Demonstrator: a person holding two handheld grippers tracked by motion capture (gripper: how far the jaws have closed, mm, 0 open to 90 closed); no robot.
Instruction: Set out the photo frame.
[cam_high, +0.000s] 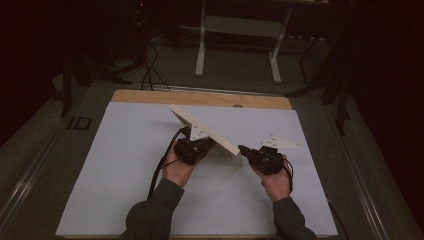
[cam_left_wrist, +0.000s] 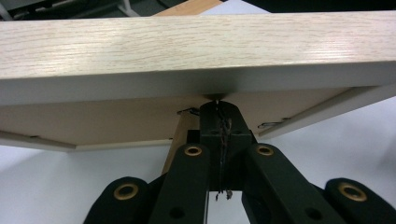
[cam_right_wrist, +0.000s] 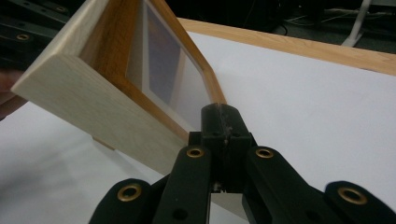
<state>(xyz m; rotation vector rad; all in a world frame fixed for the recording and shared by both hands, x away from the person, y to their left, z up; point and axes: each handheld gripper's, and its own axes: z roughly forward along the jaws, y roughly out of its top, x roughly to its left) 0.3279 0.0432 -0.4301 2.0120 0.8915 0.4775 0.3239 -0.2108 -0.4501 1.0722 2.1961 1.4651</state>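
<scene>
The left tool (cam_high: 196, 146) had its jaws pressed together right under the back of the picture frame (cam_high: 202, 129), their tips against the backing board where a thin wire or clip showed; whether they pinched that clip or only propped the board I could not tell. The right tool (cam_high: 248, 151) was likewise closed, its tips touching the lower front edge of the frame beside the glass, holding nothing.

The frame itself stood tilted on edge near the middle of the worktop (cam_high: 125, 165), one low corner down on the white sheet between the two tools, its far end lifted toward the worktop's wooden back edge.

It looked a stiff, light thing: pale wood rails (cam_left_wrist: 187, 46), a thin board behind, a glazed pane (cam_right_wrist: 163, 70) in front. The rails seemed the safe place to hold, across their thickness. The glass I judged fragile and slippery, and the backing likely to flex. Balanced on a corner as it was, it could easily have tipped flat.
</scene>
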